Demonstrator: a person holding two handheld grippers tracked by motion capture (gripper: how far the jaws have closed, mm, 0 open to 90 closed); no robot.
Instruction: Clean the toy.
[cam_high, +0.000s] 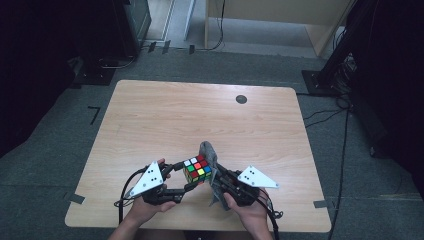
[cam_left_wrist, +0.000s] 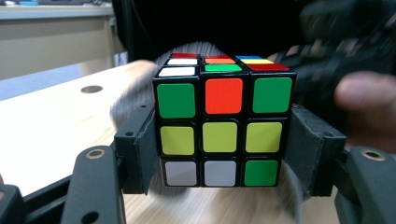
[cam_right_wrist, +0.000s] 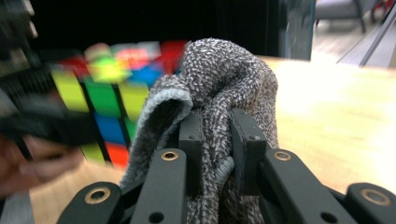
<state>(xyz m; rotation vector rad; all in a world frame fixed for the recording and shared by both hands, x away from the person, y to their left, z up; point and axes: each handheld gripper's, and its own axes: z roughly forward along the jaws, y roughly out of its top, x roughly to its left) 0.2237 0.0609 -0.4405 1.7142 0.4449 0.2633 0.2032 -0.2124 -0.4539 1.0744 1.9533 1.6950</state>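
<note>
Grey terry cloth is pinched tight between my right fingers, its soft loops bunched above the pads and sagging below. My left fingers are clamped on the two side faces of the Rubik's cube, holding it just above the counter near the 6 o'clock edge, with the cloth touching its 3 o'clock side. I judge the cube light and rigid, but its glossy stickers are slick and its layers can twist, so flat pads square on opposite faces, as now, are the safest hold. I judge the cloth limp and grippy; a fold taken deep between the pads will not slip while wiping.
</note>
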